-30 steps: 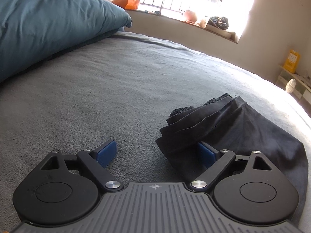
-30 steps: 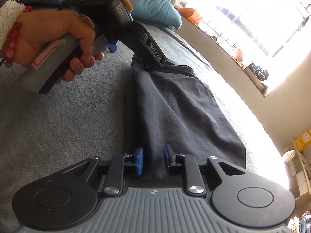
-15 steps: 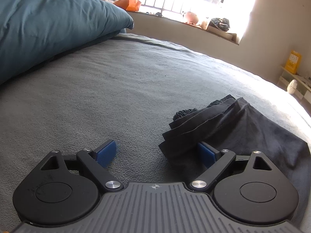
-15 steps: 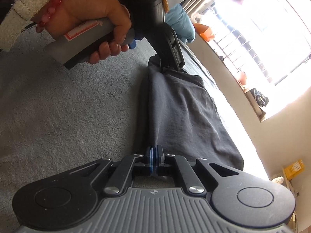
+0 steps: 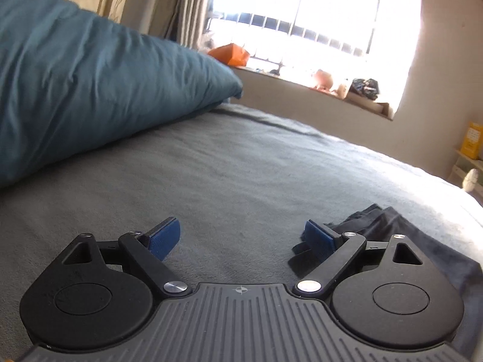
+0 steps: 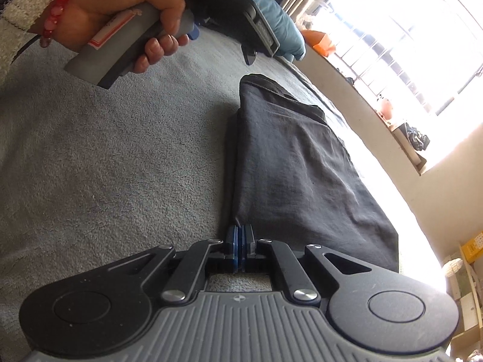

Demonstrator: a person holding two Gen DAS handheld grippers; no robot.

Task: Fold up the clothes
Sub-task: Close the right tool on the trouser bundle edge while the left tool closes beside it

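A dark folded garment lies lengthwise on the grey bed cover, doubled into a long band with its gathered waistband end toward the teal pillow; what kind of garment it is the folds do not let me tell, perhaps shorts or a skirt. The right hand-held gripper has its blue pads pressed together on the near corner of the cloth, down at the bed surface. The left hand-held gripper hangs spread wide above the cover with nothing between its pads, the waistband end just beside its right finger; the right wrist view shows the person's hand carrying it clear of the cloth.

The step in hand looks like a lengthwise fold with one end pinched. A further fold would call for the free gripper to take the far corner, so both ends travel together and the layers stay aligned.
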